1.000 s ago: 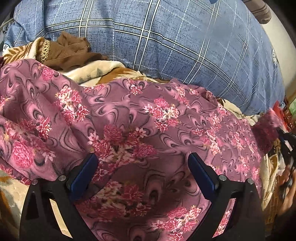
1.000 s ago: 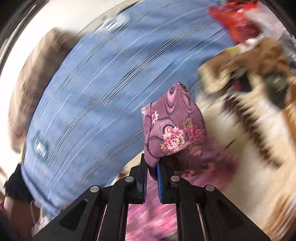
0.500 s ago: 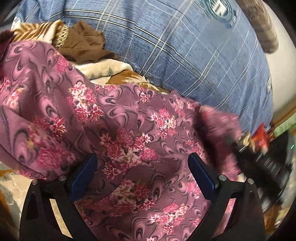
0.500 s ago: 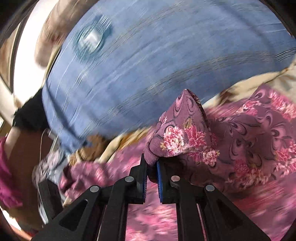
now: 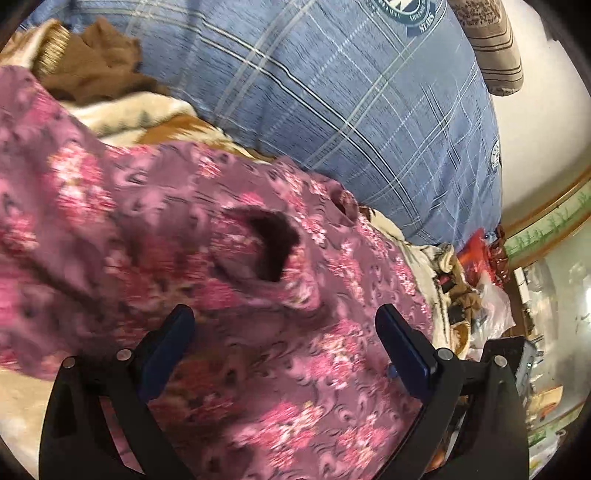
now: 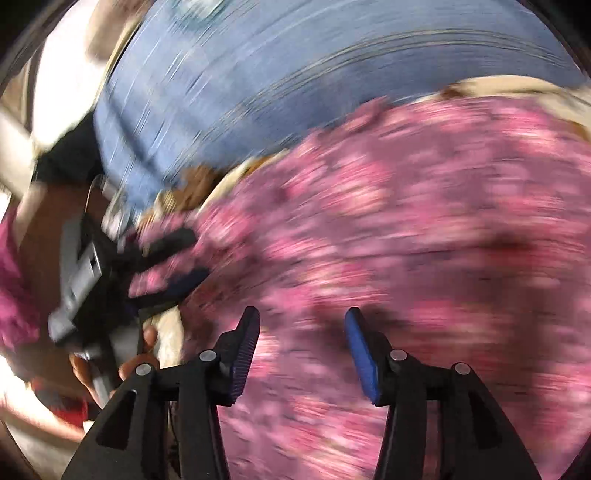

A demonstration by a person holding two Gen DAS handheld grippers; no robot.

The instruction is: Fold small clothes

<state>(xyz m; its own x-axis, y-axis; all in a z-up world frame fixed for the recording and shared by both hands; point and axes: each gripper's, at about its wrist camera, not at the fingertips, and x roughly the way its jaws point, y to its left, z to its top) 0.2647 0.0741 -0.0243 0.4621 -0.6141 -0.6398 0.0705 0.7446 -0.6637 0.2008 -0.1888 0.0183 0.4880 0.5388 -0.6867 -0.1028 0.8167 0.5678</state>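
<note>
The only readable text stands on the blue plaid pillow (image 5: pixel 332 92) at the far side of the left wrist view. A round dark-blue badge (image 5: pixel 406 14) printed near its top edge carries the word "STARS" along its lower curve; the rest of the badge is cut off by the frame. A second, smaller round badge (image 5: pixel 495 155) sits at the pillow's right edge, its lettering too small to read. The right wrist view is too blurred to read.

One pink floral garment (image 5: pixel 221 280), one blue plaid pillow (image 5: pixel 332 92) at upper centre, one brown cloth (image 5: pixel 96 66) at upper left, two grippers.
</note>
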